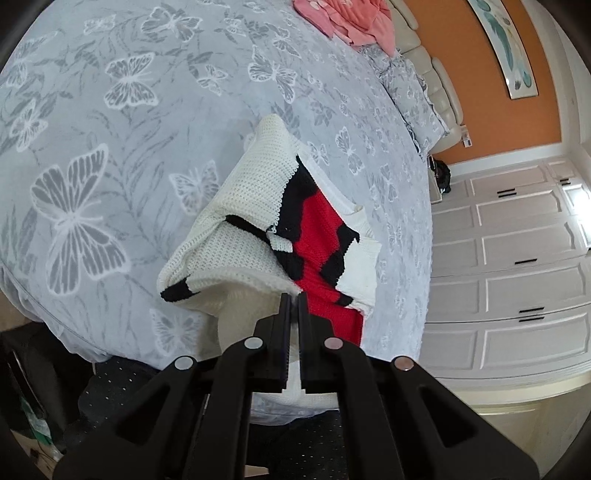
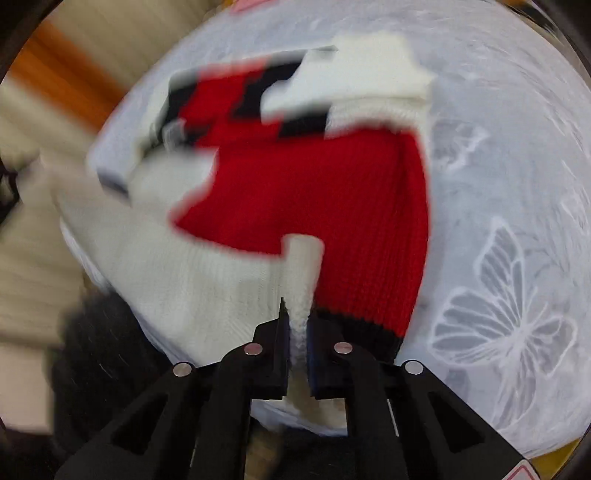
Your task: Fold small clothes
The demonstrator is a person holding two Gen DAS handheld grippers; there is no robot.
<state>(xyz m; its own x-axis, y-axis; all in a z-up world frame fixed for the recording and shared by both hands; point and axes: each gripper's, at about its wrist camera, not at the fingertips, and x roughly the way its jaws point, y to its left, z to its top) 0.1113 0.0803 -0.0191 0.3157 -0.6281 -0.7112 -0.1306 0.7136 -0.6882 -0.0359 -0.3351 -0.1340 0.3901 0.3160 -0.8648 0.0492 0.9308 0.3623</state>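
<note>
A small knitted sweater in white, red and black lies on the bed, one side lifted and folded over. My left gripper is shut on its white edge where white meets red, holding that part above the bedspread. In the blurred right wrist view the same sweater spreads out ahead, red in the middle and white at the left. A white ribbed fold of it runs down between the fingers of my right gripper, which is shut on it beside the black hem.
The grey bedspread with white butterflies covers the bed. Pink clothes lie at its far end by the pillows. White cupboard doors and an orange wall stand to the right. A dark seat is below the bed's near edge.
</note>
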